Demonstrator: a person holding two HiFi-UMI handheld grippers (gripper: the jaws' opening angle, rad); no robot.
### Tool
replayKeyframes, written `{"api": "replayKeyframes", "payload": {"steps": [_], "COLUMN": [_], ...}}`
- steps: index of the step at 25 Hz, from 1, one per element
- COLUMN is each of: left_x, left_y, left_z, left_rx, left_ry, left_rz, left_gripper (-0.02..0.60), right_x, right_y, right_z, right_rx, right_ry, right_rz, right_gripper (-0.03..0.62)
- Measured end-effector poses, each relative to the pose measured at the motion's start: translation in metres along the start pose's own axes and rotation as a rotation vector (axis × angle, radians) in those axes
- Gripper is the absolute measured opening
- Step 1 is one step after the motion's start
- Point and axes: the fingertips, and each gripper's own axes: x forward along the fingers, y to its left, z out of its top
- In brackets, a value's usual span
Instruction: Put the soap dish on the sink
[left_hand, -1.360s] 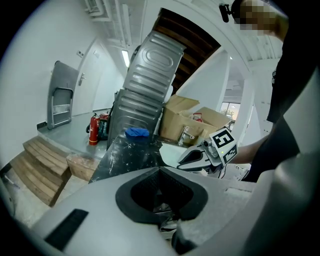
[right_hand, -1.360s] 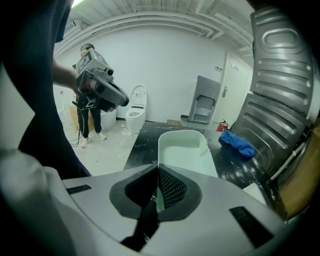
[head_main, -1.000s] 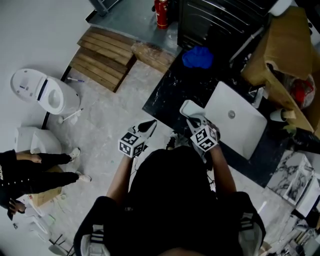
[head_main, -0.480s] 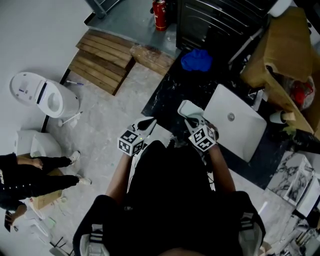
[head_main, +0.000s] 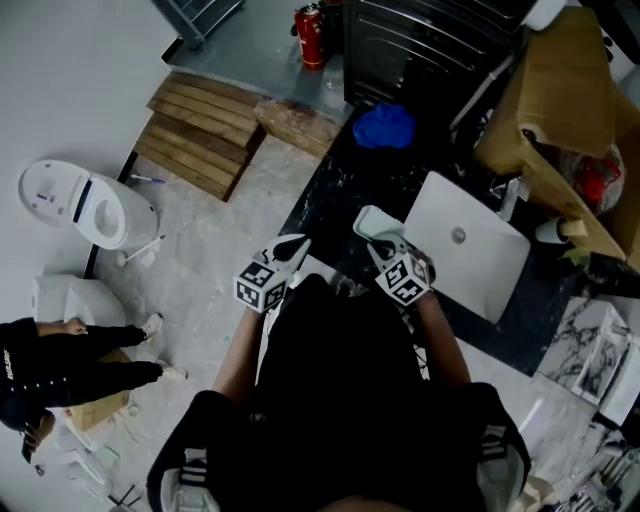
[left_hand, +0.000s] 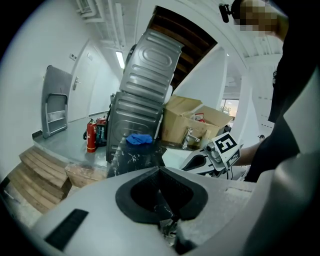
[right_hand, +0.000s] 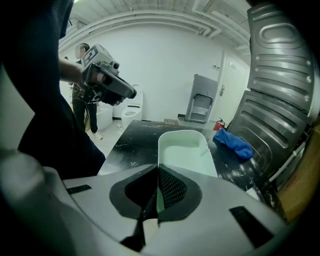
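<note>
My right gripper (head_main: 383, 240) is shut on the near rim of a pale white soap dish (head_main: 371, 220), held over the black marble counter (head_main: 330, 195). In the right gripper view the soap dish (right_hand: 185, 150) sticks out forward from my right gripper (right_hand: 156, 197), its hollow facing up. The white rectangular sink (head_main: 465, 245) lies just right of the dish in the head view. My left gripper (head_main: 290, 248) hovers left of the dish at the counter's edge, jaws together with nothing between them, as my left gripper (left_hand: 161, 197) also appears in its own view.
A blue cloth (head_main: 384, 127) lies at the counter's far end, before a dark ribbed metal panel (head_main: 430, 40). Cardboard boxes (head_main: 560, 85) crowd the right. On the floor are a wooden pallet (head_main: 195, 135), a fire extinguisher (head_main: 310, 35), a toilet (head_main: 85, 205) and a seated person (head_main: 60, 365).
Both grippers and the soap dish have crept slightly forward over the counter. The grip on the dish is the same.
</note>
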Motion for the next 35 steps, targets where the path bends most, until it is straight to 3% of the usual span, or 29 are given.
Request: {"api": "replayKeyframes", "payload": {"steps": [11, 25, 35], "left_x": [0.009, 0.029, 0.047], "left_y": [0.009, 0.037, 0.058], "left_z": [0.012, 0.023, 0.034], "left_rx": [0.0, -0.002, 0.039], "left_ry": [0.006, 0.043, 0.066], "left_rz": [-0.045, -0.16, -0.255], "left_gripper": [0.0, 0.0, 0.0], "right_x": [0.0, 0.017, 0.036], "right_y": [-0.006, -0.023, -0.034], "right_z": [-0.002, 0.015, 0.026], "right_rx": [0.016, 0.032, 0.058], "right_ry": [0.038, 0.128, 0.162], "right_rz": [-0.027, -0.069, -0.102], "right_gripper": [-0.002, -0.002, -0.002]}}
